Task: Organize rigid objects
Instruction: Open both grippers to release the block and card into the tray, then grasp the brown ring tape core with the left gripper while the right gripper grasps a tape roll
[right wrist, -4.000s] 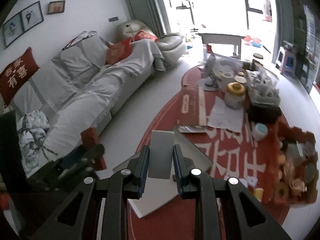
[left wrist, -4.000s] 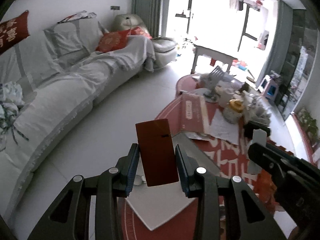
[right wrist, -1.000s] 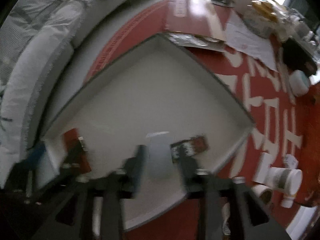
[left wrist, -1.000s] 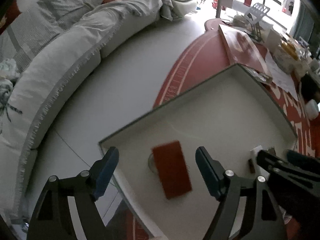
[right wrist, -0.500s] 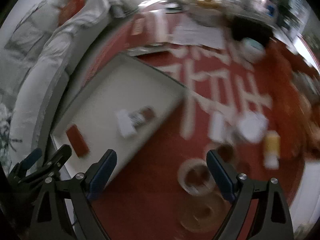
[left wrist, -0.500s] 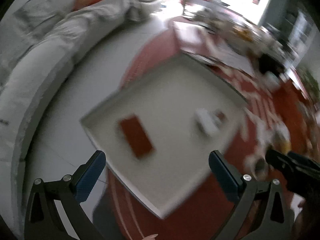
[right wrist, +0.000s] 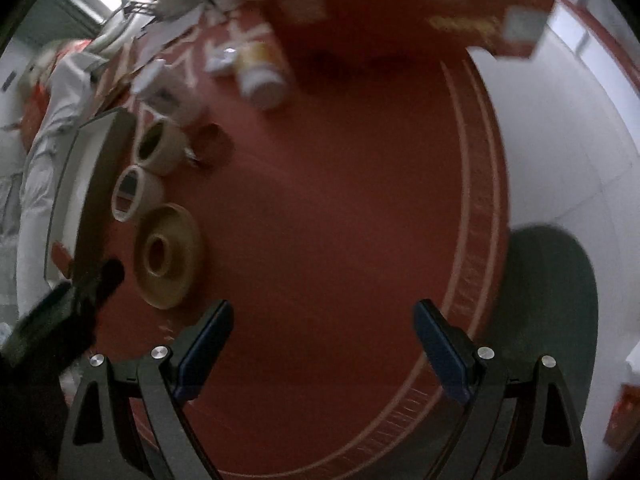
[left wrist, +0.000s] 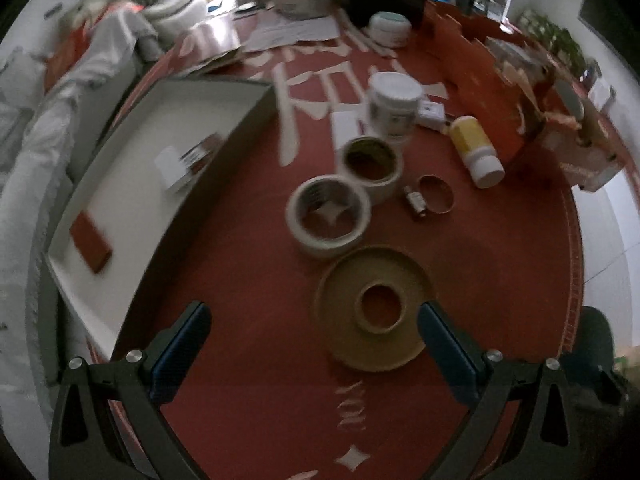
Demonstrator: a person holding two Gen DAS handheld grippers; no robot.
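A white tray [left wrist: 132, 152] with dark walls sits at the left of the round red table. In it lie a red flat box [left wrist: 90, 238], a white card [left wrist: 170, 168] and a dark packet [left wrist: 202, 152]. My left gripper [left wrist: 312, 344] is open and empty above a tan flat spool [left wrist: 374, 312]. Behind the spool stand a white tape roll [left wrist: 328, 214] and a cream tape roll [left wrist: 370, 168]. My right gripper [right wrist: 322, 346] is open and empty over bare red cloth; the tan spool [right wrist: 168, 256] lies to its left.
A white jar [left wrist: 394, 106], a yellow bottle on its side [left wrist: 474, 150], a metal ring [left wrist: 436, 194] and a small battery-like part [left wrist: 414, 202] lie mid-table. A red cardboard box [left wrist: 532, 92] stands at the right. The table edge [right wrist: 488, 200] and white floor are to the right.
Both grippers let go of their flat boxes into the tray and opened wide. Both then swung right, from over the tray to over the tape rolls and the open red cloth.
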